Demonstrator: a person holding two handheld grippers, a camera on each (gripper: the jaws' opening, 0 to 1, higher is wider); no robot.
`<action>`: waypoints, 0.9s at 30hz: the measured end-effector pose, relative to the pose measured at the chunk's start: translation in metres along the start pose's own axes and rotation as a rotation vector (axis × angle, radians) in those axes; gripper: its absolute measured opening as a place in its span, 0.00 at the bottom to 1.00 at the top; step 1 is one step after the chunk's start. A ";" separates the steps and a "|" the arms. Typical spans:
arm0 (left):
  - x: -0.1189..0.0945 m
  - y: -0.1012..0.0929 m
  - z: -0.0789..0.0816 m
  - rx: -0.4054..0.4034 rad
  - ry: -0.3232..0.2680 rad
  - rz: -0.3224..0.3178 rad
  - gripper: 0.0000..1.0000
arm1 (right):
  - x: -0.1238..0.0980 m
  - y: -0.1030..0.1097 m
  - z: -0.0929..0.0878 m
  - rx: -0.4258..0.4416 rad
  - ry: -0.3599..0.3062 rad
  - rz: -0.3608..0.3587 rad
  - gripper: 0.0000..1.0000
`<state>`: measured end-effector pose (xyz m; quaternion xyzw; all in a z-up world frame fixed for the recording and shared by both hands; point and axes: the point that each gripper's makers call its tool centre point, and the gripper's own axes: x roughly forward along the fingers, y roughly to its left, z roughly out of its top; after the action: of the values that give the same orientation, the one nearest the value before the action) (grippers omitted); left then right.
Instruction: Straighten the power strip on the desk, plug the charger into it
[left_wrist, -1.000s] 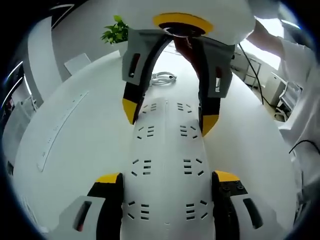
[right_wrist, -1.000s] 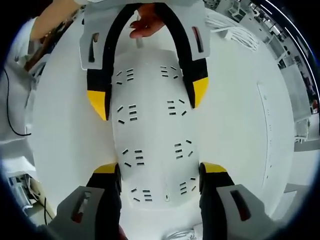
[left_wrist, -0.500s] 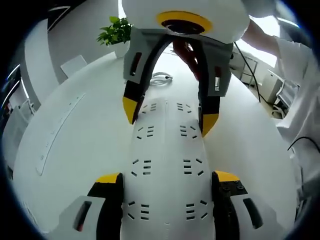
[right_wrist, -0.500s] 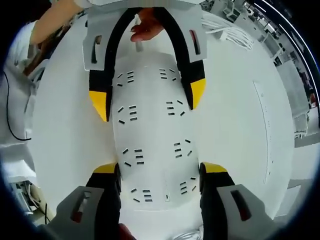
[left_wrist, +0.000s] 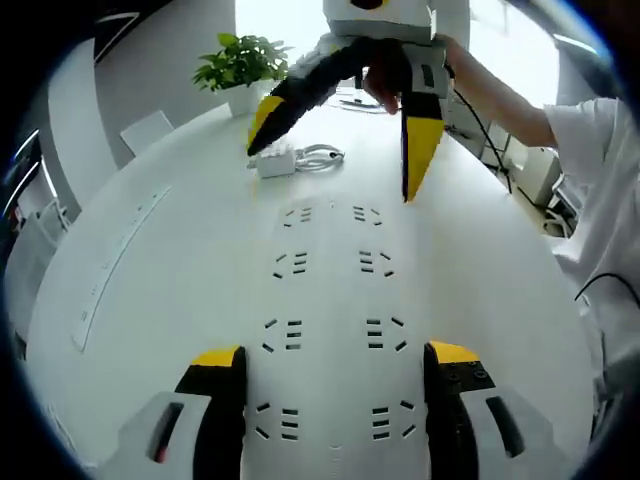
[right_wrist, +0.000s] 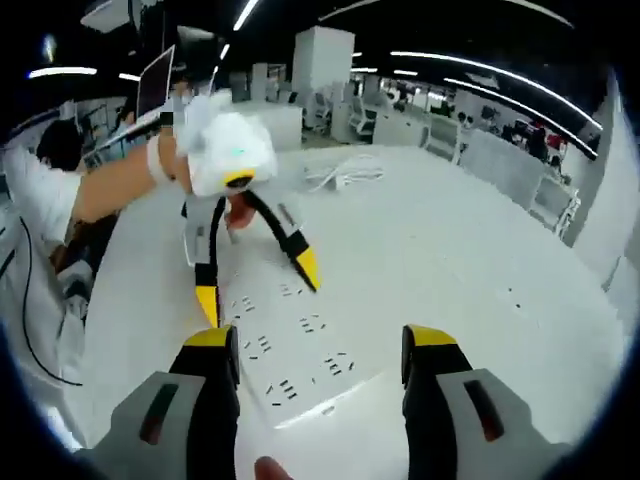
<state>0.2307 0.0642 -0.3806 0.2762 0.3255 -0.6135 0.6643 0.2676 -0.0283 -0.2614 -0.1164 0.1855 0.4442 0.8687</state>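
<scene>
A long white power strip (left_wrist: 330, 300) lies flat on the white desk (left_wrist: 150, 330), its rows of sockets running away from me. My left gripper (left_wrist: 335, 355) holds its near end, one jaw against each long side. The right gripper (left_wrist: 340, 150) hangs above the strip's far end, open, with a hand behind it. A white charger (left_wrist: 273, 165) with a coiled cable (left_wrist: 322, 155) rests past the strip. In the right gripper view my right gripper (right_wrist: 320, 337) is raised and open over the strip (right_wrist: 300, 350), and the left gripper (right_wrist: 257, 285) straddles its other end.
A potted plant (left_wrist: 240, 65) stands at the desk's far edge. A long narrow slot (left_wrist: 120, 255) runs along the desk on the left. A person's arm in a white sleeve (left_wrist: 590, 140) reaches in from the right. Office desks and monitors (right_wrist: 330, 70) sit beyond.
The right gripper has let go of the strip's far end and lifted up and back. The left gripper and the strip have stayed put.
</scene>
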 end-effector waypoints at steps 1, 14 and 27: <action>0.000 0.000 0.000 0.000 0.001 0.000 0.73 | -0.012 -0.012 0.008 0.045 -0.075 -0.051 0.65; 0.000 -0.001 0.000 0.016 0.003 -0.012 0.73 | -0.055 -0.101 -0.094 0.292 -0.160 -0.608 0.60; 0.000 -0.001 0.000 0.017 -0.010 -0.013 0.73 | -0.025 -0.131 -0.111 0.314 -0.139 -0.694 0.54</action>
<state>0.2296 0.0640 -0.3810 0.2766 0.3185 -0.6219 0.6597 0.3365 -0.1630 -0.3462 -0.0073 0.1415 0.0969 0.9852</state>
